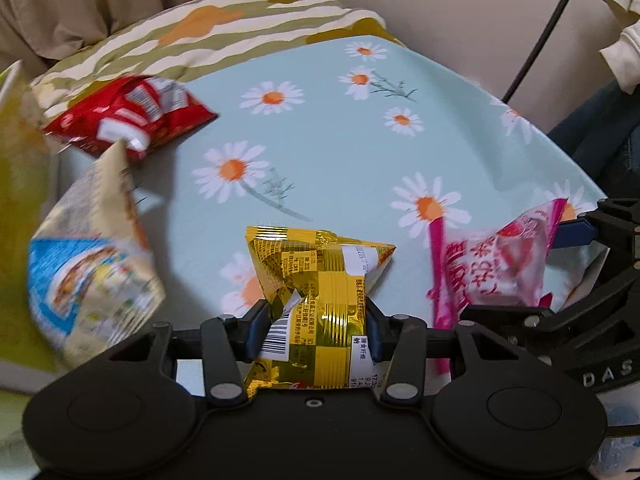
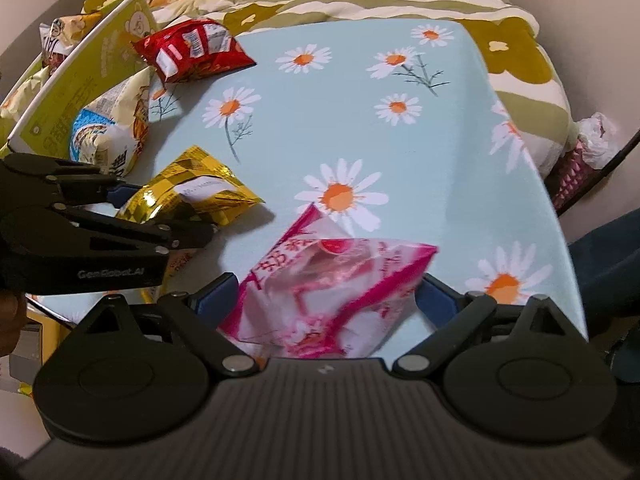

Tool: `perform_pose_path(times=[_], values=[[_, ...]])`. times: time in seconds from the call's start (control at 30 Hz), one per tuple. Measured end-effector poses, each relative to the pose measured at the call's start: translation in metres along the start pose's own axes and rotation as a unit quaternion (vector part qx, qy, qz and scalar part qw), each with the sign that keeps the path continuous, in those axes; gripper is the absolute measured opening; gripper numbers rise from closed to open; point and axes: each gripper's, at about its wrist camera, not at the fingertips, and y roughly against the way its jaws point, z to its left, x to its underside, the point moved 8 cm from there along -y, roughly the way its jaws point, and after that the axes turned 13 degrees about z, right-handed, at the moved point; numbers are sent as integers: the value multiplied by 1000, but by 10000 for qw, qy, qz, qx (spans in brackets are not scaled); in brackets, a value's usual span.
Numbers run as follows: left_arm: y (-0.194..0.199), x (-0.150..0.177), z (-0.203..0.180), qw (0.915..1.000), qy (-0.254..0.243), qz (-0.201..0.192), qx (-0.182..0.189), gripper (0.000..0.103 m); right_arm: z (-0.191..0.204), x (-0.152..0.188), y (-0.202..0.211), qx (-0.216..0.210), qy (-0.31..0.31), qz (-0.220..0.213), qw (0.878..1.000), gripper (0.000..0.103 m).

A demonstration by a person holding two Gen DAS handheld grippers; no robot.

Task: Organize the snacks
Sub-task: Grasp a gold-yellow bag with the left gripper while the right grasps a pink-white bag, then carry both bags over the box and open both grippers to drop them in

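My left gripper (image 1: 316,332) is shut on a gold foil snack packet (image 1: 320,288) and holds it above the daisy tablecloth; the packet also shows in the right wrist view (image 2: 196,192). My right gripper (image 2: 326,292) is shut on a pink snack packet (image 2: 320,292), which also shows in the left wrist view (image 1: 492,268). A red snack packet (image 1: 132,114) lies at the far left of the table. A white-and-blue snack bag (image 1: 92,272) sits at the left, next to a yellow-green box (image 2: 84,80).
The table has a light blue daisy cloth (image 1: 360,152). A striped floral blanket (image 1: 224,36) lies behind it. More snack bags (image 2: 60,36) sit inside the yellow-green box. A dark cable (image 1: 548,36) hangs at the right.
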Motion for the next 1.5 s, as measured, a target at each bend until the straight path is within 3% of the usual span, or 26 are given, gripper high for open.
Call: perform_pose_path(times=[0.3,0.47,0.53,0.87,1.27,1.5], values=[[4,20,16,9995,287,14,-109,51,8,-3,-13,234,-35,-8,9997,103],[6,22,16,9994,314,-32,-169,51,13,-1,-17,342,38,-33,9994,91],[6,23,17,9992,350,-60,-171,51,14,-1,-16,389,82,-91,9992,81],[24,19,12,9985,419,-317,-142,50,9,-10,-1,217,-142,-222,9994,63],[79,8,9,9936,658,-863,-322,50,18,-27,51,124,50,-642,9978,54],[136,16,26,9833,1172,-1297,-500,50,40,-45,92,-30,418,-1002,9941,53]])
